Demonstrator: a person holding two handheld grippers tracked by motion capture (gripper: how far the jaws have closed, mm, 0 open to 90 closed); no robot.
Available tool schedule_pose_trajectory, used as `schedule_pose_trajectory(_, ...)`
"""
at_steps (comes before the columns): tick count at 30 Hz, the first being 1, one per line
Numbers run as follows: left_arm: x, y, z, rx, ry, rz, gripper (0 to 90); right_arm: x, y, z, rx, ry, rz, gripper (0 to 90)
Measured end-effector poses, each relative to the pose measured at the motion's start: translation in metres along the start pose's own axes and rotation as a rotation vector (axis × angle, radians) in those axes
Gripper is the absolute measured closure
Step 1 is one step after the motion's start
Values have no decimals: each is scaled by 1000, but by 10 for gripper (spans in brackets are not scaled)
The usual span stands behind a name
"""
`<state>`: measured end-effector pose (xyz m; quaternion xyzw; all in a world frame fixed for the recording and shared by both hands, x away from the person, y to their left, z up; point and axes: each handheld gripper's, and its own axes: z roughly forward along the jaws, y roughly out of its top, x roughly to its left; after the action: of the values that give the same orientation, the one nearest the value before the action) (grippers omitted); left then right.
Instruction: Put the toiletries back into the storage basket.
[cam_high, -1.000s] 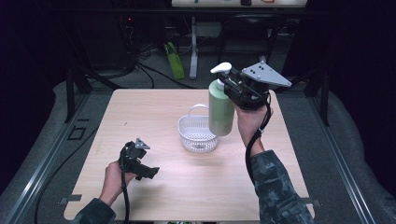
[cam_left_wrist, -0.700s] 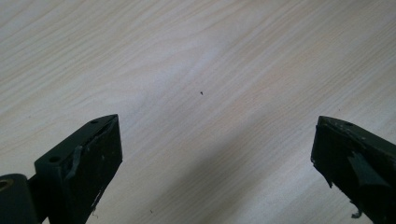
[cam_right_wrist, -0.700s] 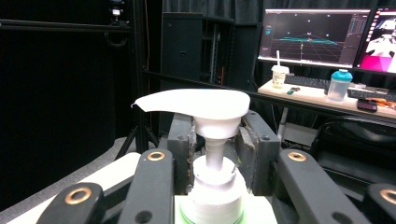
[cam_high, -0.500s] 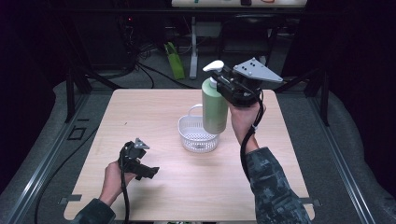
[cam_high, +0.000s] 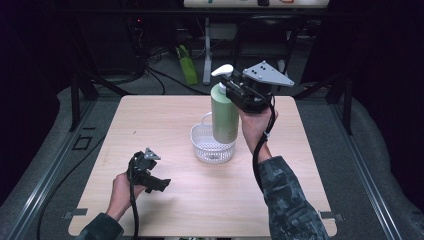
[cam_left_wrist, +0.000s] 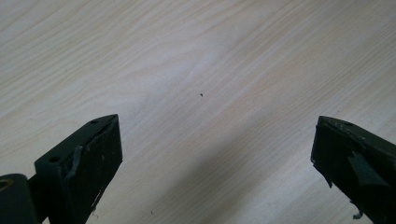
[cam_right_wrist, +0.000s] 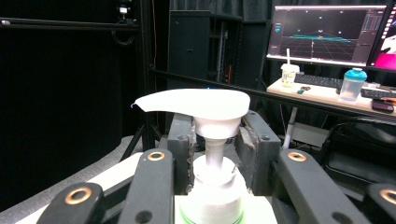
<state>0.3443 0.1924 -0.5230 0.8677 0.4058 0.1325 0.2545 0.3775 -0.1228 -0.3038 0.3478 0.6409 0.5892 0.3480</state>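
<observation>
While my right gripper (cam_high: 235, 92) is raised above the middle of the tabletop (cam_high: 165, 120), its fingers are clamped on the neck of a green pump bottle (cam_high: 224, 117), just under the white pump head (cam_right_wrist: 194, 105). From the right gripper view, the two fingers (cam_right_wrist: 180, 140) press the white collar from either side, and the spout points off to the left of that view. The bottle hangs upright, its lower end at the rim of a small white basket (cam_high: 210, 146) that stands near the centre of the tabletop; from the high view I cannot tell whether the bottle's base touches the basket or hovers just over it. The grey three-cornered plate (cam_high: 267, 75) on top of my right gripper faces up and away from me.

My left gripper (cam_high: 150, 175) is low at the near left part of the tabletop, well apart from the basket and bottle. Its fingers (cam_left_wrist: 84, 163) are spread wide and grasp nothing; between them in the left gripper view lies bare pale wood grain with one tiny dark speck (cam_left_wrist: 201, 95).

Beyond the tabletop, the right gripper view takes in a desk with a lit monitor (cam_right_wrist: 322, 32), a keyboard, a white cup (cam_right_wrist: 289, 73) and a blue-lidded bottle (cam_right_wrist: 351, 84).
</observation>
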Motion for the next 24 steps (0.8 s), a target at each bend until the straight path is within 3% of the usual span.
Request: schedule_pose_trajectory(24,-1,0,0,-1,-1,7,19,13,-2,21,19,32,-10,680)
